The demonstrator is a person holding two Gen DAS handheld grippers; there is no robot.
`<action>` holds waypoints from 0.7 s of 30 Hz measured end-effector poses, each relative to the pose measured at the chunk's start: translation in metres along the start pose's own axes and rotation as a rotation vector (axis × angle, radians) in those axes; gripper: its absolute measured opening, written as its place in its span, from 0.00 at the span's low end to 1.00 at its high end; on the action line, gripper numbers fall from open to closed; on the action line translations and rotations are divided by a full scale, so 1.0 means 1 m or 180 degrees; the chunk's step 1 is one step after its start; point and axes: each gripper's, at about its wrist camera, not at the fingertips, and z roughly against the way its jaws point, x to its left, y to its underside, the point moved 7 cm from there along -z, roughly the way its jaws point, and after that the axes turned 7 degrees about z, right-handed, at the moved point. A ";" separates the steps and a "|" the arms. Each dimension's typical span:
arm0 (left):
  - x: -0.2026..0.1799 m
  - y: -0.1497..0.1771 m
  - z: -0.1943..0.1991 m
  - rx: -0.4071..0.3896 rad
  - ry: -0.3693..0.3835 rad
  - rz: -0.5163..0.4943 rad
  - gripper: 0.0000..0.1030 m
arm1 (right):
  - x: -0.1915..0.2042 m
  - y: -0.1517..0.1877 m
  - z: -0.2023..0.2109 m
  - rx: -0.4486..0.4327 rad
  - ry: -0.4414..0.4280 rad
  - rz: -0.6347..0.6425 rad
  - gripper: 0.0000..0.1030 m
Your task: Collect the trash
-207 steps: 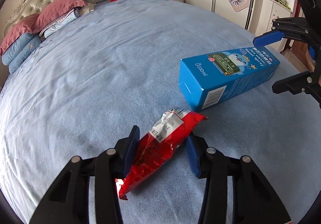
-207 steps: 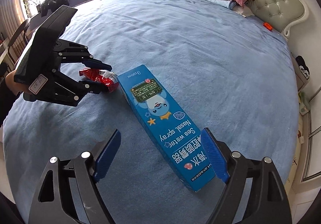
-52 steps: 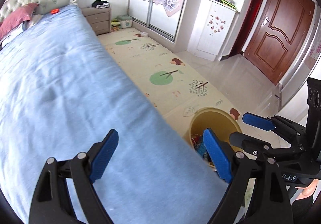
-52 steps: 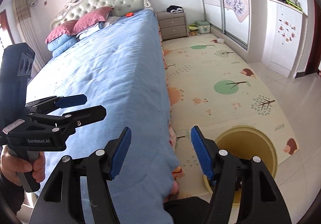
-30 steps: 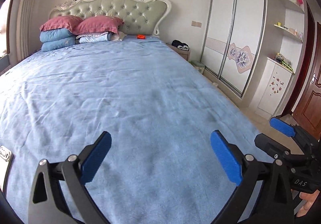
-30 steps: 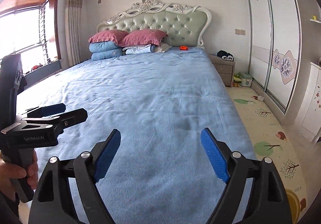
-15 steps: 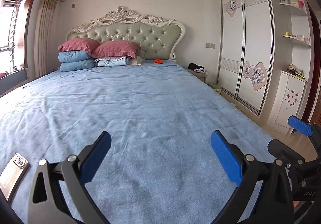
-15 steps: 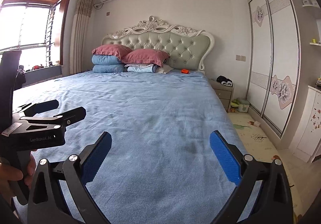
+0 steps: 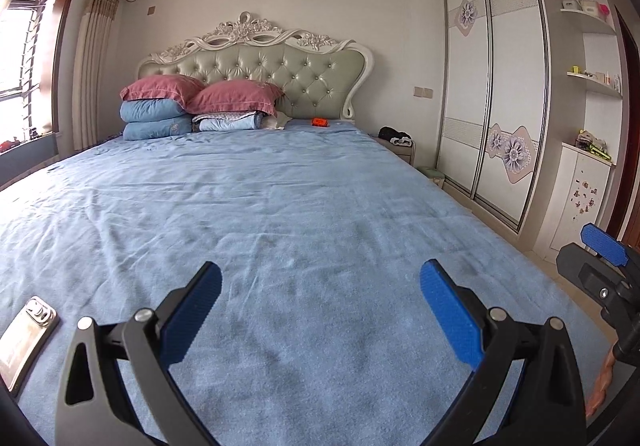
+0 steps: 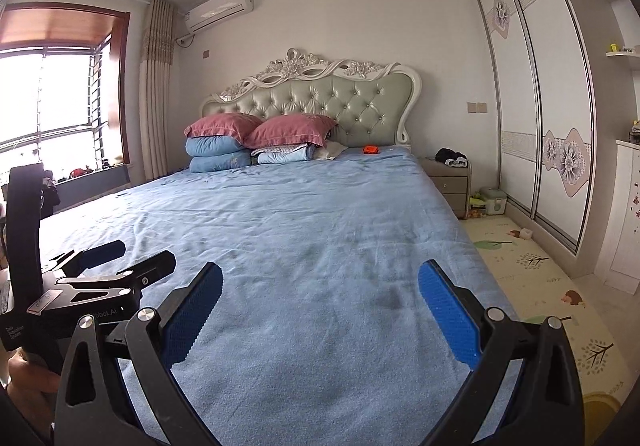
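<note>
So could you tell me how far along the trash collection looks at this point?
Done, apparently: no wrappers or boxes show on the blue bed. In hand: nothing; left gripper and right gripper are both open and empty. Possibly left: a small orange item by the headboard and a flat metal piece.

Both wrist views low at the bed foot, facing the headboard, sharing pillows

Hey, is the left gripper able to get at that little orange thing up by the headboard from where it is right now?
Probably not. The left gripper is open and empty, and nothing blocks the way, but the orange thing lies at the far end of the bed.
</note>
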 end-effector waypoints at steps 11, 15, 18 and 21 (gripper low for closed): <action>-0.007 -0.003 0.007 -0.0083 0.0080 -0.0045 0.96 | 0.006 -0.002 0.001 -0.0037 -0.0027 0.0059 0.92; -0.008 -0.005 0.009 -0.0109 0.0070 -0.0060 0.96 | 0.004 -0.002 0.000 -0.0021 -0.0014 0.0044 0.92; -0.008 -0.007 0.010 -0.0124 0.0064 -0.0051 0.96 | 0.003 -0.002 0.001 -0.0047 -0.0007 0.0023 0.92; -0.008 -0.006 0.009 -0.0090 0.0077 -0.0008 0.96 | 0.003 -0.001 0.001 -0.0040 -0.0003 0.0021 0.92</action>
